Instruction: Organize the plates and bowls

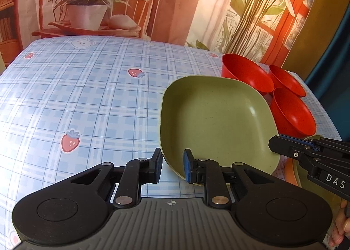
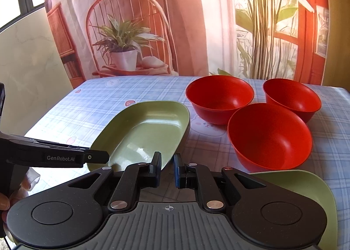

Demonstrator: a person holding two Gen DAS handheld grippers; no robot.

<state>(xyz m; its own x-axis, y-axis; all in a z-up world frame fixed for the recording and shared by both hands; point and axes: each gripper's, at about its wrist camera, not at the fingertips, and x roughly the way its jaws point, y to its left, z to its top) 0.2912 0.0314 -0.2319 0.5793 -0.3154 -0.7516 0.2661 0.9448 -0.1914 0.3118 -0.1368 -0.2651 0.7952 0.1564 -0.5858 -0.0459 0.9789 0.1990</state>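
Observation:
A green square plate (image 1: 216, 118) is tilted up off the checked tablecloth. Its near-left rim sits between the fingers of my left gripper (image 1: 173, 163), with gaps on both sides. In the right wrist view the same plate (image 2: 148, 129) has its near-right rim between the fingers of my right gripper (image 2: 167, 168), also not pinched tight. Three red bowls (image 2: 270, 136) (image 2: 219, 97) (image 2: 292, 97) stand close together behind and right of the plate. A second green plate (image 2: 306, 191) lies under my right gripper.
The table (image 1: 87, 101) carries a blue checked cloth with strawberry prints. A printed backdrop (image 2: 153, 31) with a chair and plants hangs behind it. An orange item (image 1: 291, 173) peeks out by the right gripper's finger (image 1: 284, 146).

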